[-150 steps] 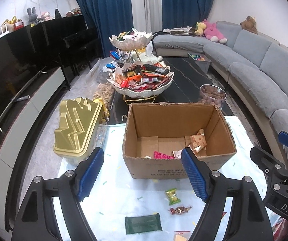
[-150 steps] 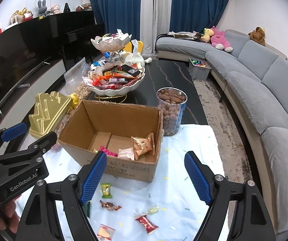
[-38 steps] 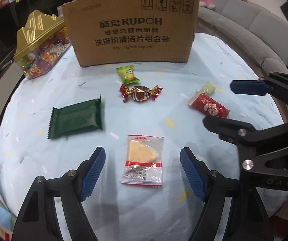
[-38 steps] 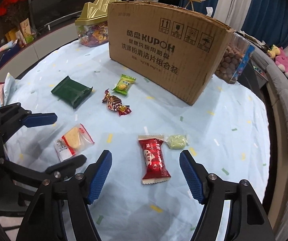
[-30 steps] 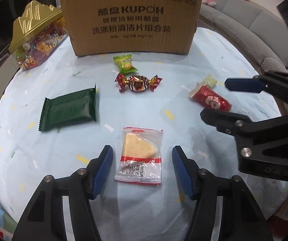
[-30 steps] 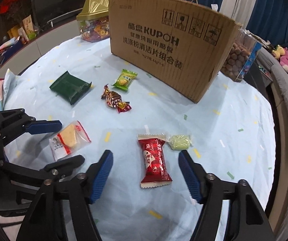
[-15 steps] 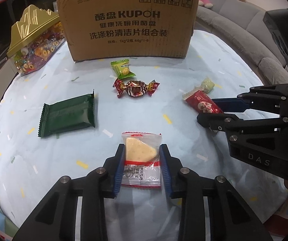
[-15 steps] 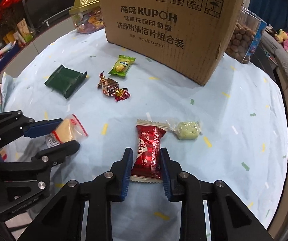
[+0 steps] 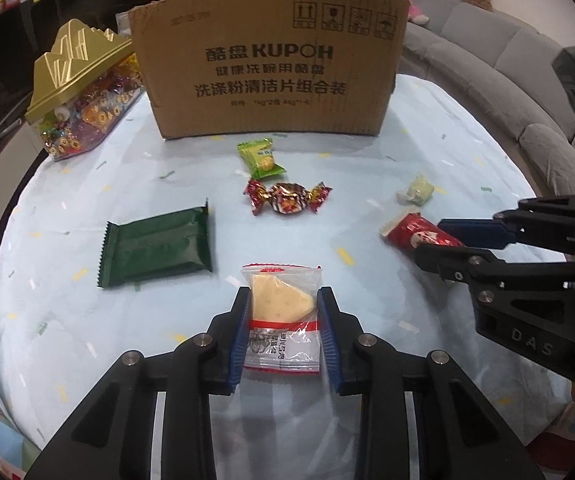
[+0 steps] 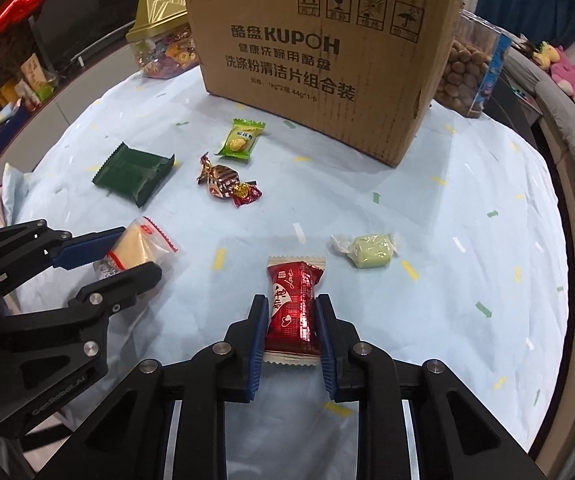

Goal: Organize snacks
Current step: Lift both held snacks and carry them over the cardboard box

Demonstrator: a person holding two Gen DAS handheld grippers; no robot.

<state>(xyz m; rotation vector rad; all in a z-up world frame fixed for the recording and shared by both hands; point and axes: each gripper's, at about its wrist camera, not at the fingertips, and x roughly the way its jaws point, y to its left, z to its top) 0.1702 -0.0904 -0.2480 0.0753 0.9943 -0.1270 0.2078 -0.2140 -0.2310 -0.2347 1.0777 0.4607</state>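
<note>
Left view: the left gripper [image 9: 285, 300] squeezes the cheese pack [image 9: 283, 316] at 6 o'clock on the cloth [image 9: 427, 152]. The pack is flat, light and crinkly, so it may slip; hold its sides. The box [image 9: 267, 64] stands at 12 o'clock.

Right view: the right gripper [image 10: 290, 312] pinches the red bar [image 10: 293, 308] at 6 o'clock. It looks shiny and firm. A soft green candy [image 10: 369, 255] lies at 2 o'clock.

Cardboard box [image 9: 271, 76] interior hidden; nut jar [image 10: 473, 68] half behind box; small print unreadable.
</note>
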